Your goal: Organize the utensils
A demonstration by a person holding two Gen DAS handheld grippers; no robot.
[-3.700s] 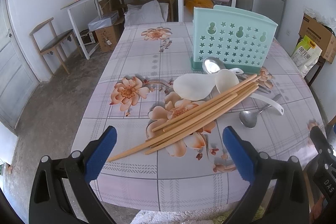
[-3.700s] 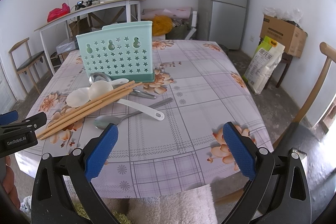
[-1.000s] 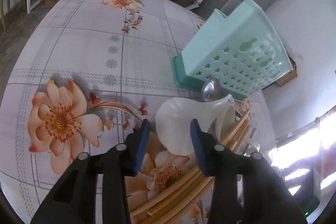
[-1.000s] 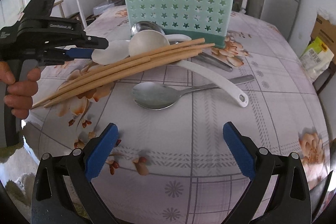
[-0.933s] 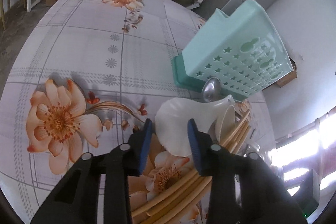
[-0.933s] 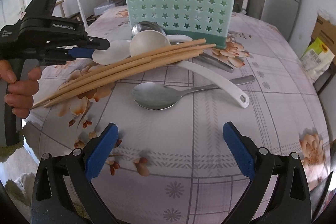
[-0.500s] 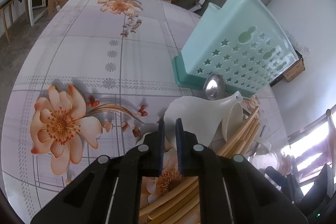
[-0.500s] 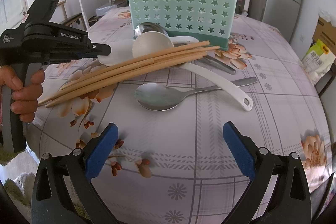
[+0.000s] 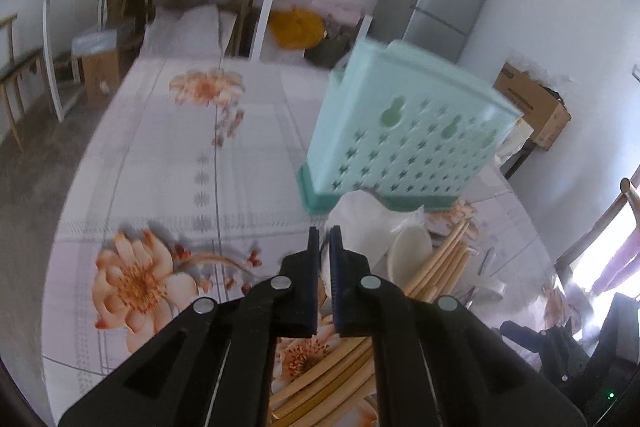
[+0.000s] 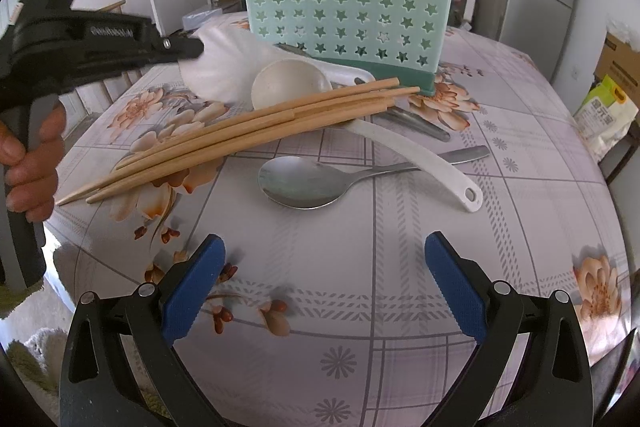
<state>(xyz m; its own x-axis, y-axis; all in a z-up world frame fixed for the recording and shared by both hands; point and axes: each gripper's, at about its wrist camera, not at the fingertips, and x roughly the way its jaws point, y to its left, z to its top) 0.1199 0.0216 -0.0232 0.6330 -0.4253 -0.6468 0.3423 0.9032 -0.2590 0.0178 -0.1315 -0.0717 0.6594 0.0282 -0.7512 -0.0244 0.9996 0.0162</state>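
The left tongs [image 9: 325,247] are clamped on the rim of a white rice paddle [image 10: 224,63], the edge of its broad blade pinched between the pads. In the right wrist view the blade is tipped up off the tabletop [image 10: 400,267]; its long axis runs from the tongs at 9 o'clock toward 3 o'clock, and the far end passes behind a white ladle [image 10: 292,87], so where it ends is hidden. A hand [image 10: 32,155] grips the left tool's handle at the picture's 9 o'clock edge.

The bundle of wooden chopsticks [image 10: 248,135] lies across the ladle, thin tips toward 8 o'clock, blunt ends toward 2 o'clock near the holder's base. The ladle's bowl sits under them; its handle runs out toward 4 o'clock. A steel spoon [image 10: 304,183] lies bowl-up just below, handle toward 2 o'clock, passing under the ladle's handle.

The mint-green utensil holder [image 10: 348,3] stands upright at 12 o'clock; what is inside cannot be told.

The right tongs [image 10: 324,287] hang with pads wide apart over bare tabletop, at 6 o'clock of the spoon.
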